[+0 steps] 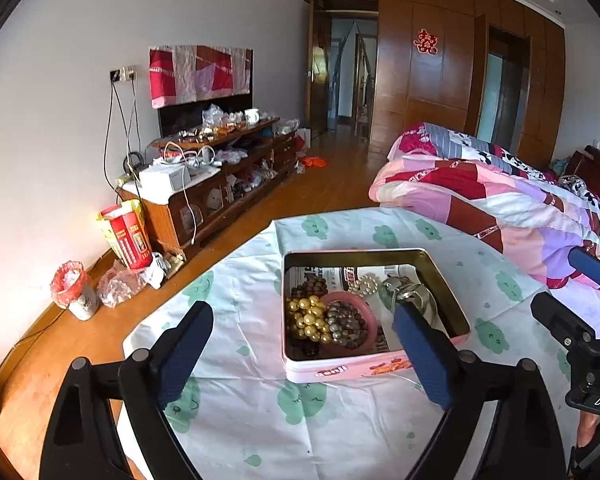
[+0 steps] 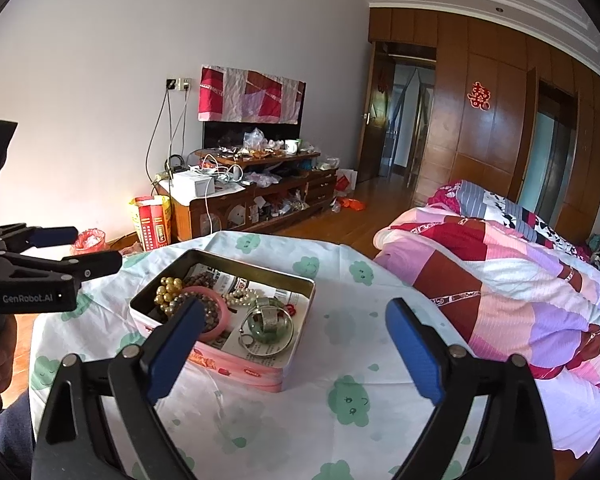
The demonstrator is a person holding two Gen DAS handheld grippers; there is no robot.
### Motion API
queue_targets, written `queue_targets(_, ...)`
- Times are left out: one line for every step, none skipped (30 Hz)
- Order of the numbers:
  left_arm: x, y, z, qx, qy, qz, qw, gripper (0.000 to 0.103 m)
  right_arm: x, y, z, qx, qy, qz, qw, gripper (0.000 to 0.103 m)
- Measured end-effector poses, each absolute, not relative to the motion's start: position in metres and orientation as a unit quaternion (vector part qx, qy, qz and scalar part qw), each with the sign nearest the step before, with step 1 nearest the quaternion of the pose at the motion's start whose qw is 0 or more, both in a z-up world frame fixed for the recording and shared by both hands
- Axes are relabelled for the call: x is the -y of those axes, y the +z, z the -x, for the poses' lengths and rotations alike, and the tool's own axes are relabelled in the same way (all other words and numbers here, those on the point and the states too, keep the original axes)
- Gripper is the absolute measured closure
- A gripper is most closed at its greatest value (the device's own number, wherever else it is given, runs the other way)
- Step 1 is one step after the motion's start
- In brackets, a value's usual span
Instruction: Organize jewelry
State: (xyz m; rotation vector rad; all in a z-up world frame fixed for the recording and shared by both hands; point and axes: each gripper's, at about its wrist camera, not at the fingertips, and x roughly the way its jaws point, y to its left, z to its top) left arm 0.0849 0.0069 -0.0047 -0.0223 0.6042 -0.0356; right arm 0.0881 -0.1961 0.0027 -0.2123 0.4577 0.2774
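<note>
Both the left gripper (image 1: 300,344) and right gripper (image 2: 296,344) spread wide, seemingly holding nothing.

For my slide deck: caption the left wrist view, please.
Open left gripper hovers before a pink tin of jewelry.

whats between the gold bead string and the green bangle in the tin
In the right wrist view, the pink ring with dark beads and a pearl piece lie between the gold beads and green bangle.

A pink rectangular metal tin (image 1: 352,370) with a glossy gilt inside stands on the matt white cloth with green cloud prints (image 1: 260,420); the shiny gold plastic-looking beads (image 1: 310,318) gleam inside.
</note>
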Motion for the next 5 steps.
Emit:
queue_targets(-0.0075, -0.005, -0.0839, -0.295, -0.016, 0.01, 0.955, 0.011, 0.1963, 0.0027, -0.088, -0.226, 0.137, 0.105, 0.959, 0.009)
queue_targets(-0.0078, -0.0054, -0.0839, -0.294, -0.016, 0.009, 0.956, 0.011, 0.1966, 0.0022, -0.0883, -0.227, 0.137, 0.105, 0.958, 0.009)
queue_targets(-0.0083, -0.0061, -0.0836, -0.293, -0.015, 0.008, 0.956, 0.011, 0.1969, 0.0018, -0.0889, -0.229, 0.138, 0.106, 0.958, 0.009)
queue_targets(-0.0087, -0.0067, -0.0832, -0.293, -0.016, 0.008, 0.956, 0.011, 0.1974, 0.0013, -0.0896, -0.23, 0.136, 0.107, 0.958, 0.009)
queue_targets(-0.0086, -0.0066, -0.0835, -0.294, -0.018, 0.008, 0.956, 0.011, 0.1983, 0.0001, -0.09, -0.232, 0.135, 0.108, 0.957, 0.009)
